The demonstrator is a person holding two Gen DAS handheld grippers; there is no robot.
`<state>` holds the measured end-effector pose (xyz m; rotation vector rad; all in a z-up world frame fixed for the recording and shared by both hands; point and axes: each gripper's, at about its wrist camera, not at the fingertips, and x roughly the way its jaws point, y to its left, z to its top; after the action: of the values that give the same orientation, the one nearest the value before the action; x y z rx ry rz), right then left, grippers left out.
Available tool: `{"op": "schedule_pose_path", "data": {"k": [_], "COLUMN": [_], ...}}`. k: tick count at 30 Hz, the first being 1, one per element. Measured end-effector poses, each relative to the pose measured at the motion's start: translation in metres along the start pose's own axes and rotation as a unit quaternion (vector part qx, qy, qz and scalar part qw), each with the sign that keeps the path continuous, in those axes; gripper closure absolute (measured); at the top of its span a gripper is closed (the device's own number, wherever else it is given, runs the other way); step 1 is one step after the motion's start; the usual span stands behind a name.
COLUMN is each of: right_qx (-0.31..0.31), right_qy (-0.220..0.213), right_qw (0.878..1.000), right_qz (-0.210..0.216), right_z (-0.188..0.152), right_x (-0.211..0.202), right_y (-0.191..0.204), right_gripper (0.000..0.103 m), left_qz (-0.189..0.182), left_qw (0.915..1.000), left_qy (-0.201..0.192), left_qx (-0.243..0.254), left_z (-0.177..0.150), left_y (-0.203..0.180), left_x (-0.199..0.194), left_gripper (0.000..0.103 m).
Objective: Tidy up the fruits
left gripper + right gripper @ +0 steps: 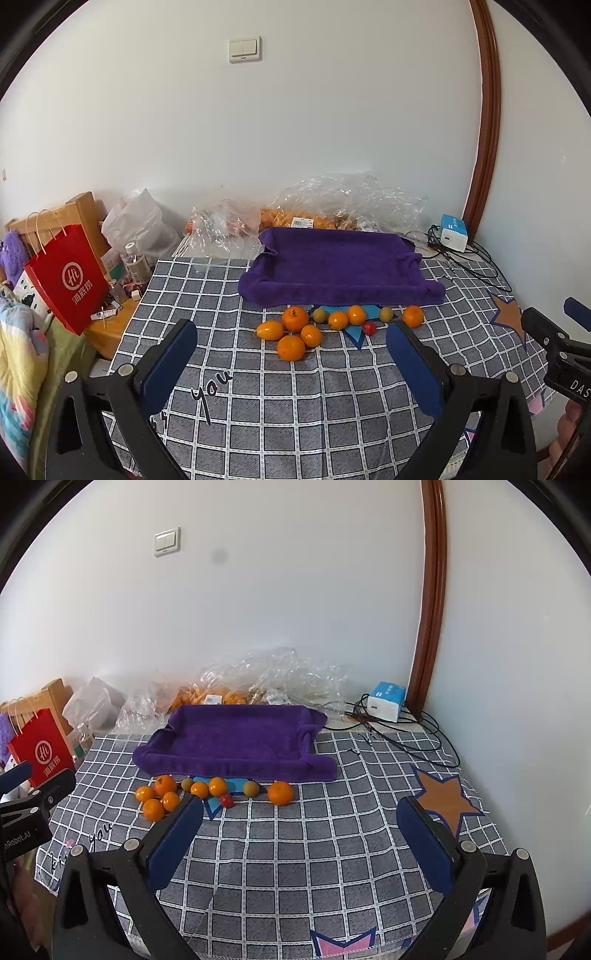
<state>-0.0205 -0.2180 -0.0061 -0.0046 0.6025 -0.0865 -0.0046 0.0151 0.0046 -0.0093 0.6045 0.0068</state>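
Since both the left gripper [291, 341] and the right gripper [300, 818] hover with fingers spread wide and holding nothing, the fruits [334, 325] lie untouched ahead of the fingers on the checked surface [332, 406], in a loose row just in front of the purple towel tray [332, 266]. They look light, firm and smooth enough to roll, so I would pinch each across its widest middle. Most are round with no clear direction, but the oval orange one [270, 329] left of the left fingers lies long axis roughly left to right.
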Motion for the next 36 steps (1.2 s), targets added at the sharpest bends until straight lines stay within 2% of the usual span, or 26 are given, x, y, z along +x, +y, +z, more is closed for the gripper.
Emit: {"op": "schedule_pose_path", "data": {"k": [36], "right_qx": [-0.004], "right_qy": [-0.005], "right_qw": [1.0], "right_qz": [0.005], "right_z": [0.0042], "right_x": [-0.0047], "right_y": [0.0058], "right_gripper": [0.0], "left_qz": [-0.005], "left_qw": [1.0], "left_qy": [-0.002], "left_qx": [-0.003], "left_z": [0.001], "left_y": [0.0002], "left_x": [-0.004], "left_gripper": [0.0]}}
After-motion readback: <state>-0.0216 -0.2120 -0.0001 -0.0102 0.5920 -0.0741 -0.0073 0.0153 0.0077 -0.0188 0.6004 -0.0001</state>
